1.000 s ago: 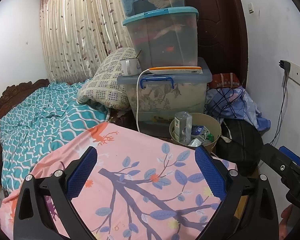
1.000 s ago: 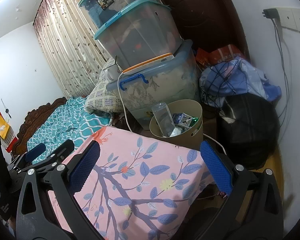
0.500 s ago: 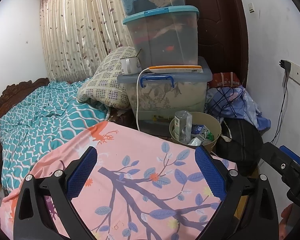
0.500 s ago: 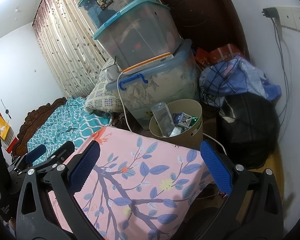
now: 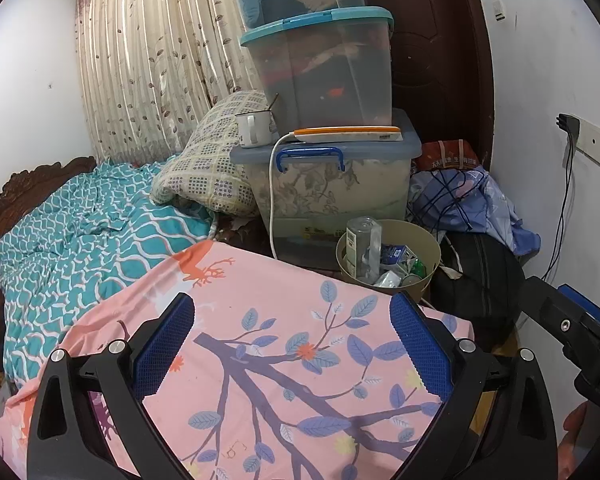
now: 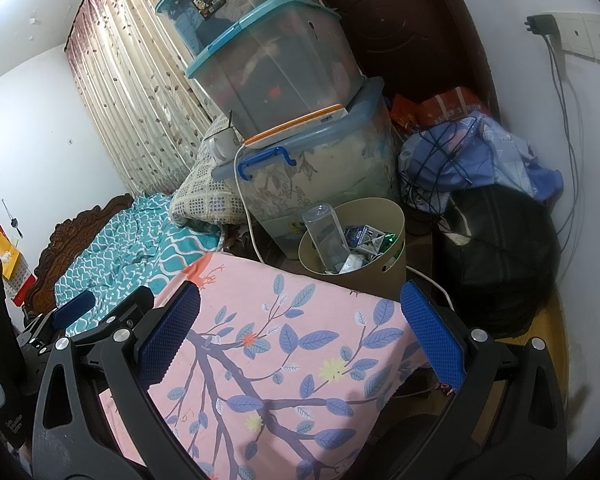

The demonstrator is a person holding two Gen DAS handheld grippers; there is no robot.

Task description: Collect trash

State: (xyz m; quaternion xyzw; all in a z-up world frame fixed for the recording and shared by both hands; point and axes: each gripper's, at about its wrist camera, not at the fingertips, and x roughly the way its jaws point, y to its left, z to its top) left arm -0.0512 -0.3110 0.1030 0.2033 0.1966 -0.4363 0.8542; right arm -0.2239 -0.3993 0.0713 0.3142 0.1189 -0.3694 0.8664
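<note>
The trash sits in a tan bin on the floor, just in front of the bottom storage box — a clear plastic bottle leans upright against the bin's left inner wall, with a blue-and-white carton and green wrappers beside it. From the right wrist view the same bin shows the bottle tilted, mouth down among the scraps. Three lidded boxes are stacked behind it, and a white power strip with an orange edge lies on the lowest lid next to an enamel mug. A black bag rests right of the bin, under a bundle of blue cloth. A pink sheet with leaf print covers the near surface; the teal bedspread lies further left.

Both sets of tongs are released, holding nothing: the left tongs and the right tongs hover above the pink sheet, blue pads wide apart, well short of the bin.
</note>
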